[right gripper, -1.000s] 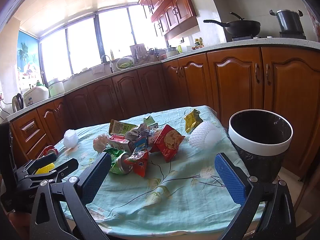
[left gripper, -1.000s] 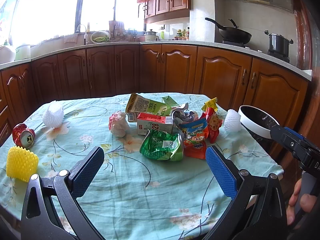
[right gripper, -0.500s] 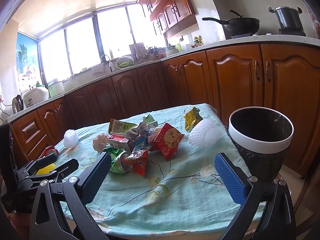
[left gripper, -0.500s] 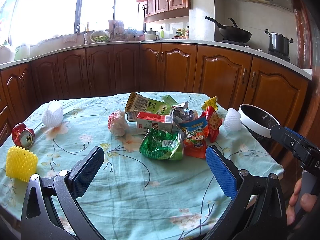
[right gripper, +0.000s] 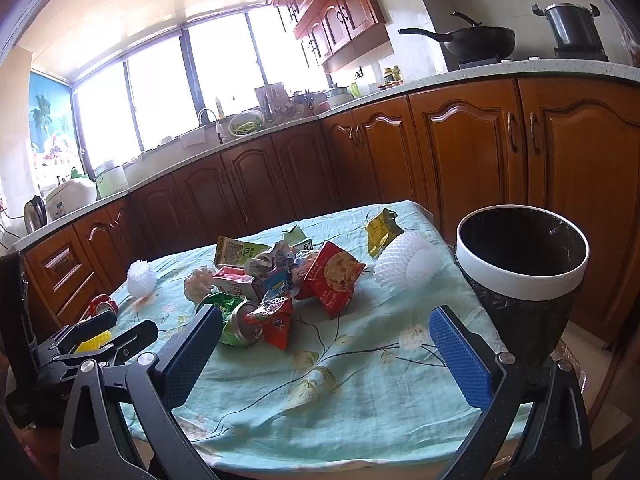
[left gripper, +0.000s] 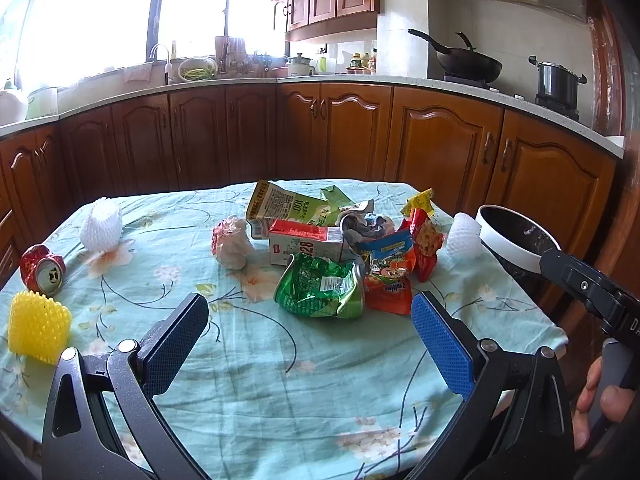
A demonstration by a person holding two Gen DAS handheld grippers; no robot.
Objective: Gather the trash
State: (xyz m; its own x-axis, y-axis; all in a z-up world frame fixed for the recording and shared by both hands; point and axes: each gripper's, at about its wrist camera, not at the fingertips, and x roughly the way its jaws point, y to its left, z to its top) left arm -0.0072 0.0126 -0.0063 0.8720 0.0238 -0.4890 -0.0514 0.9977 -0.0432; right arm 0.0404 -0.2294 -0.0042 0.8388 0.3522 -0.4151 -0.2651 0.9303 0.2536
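Step in hand: the opening of the clear-up, by my reading; nothing grasped, all the trash on the table point(left gripper: 248, 392).
Left gripper point(left gripper: 310, 338): mine, spread wide and empty, poised above the cloth just short of the crushed green can point(left gripper: 320, 290).
Right gripper point(right gripper: 326, 344): likewise released, holding nothing, with the bin point(right gripper: 520, 276) just beyond its right finger.
Trash: a heap at mid-table, well left of the bin (cartons, wrappers, can); a white foam net point(right gripper: 404, 266) lies nearest the bin; the red can point(left gripper: 42, 270) and yellow net point(left gripper: 38, 330) farthest from it.
Next move: I judge one gripper must close on a piece, then carry it over the bin's rim.
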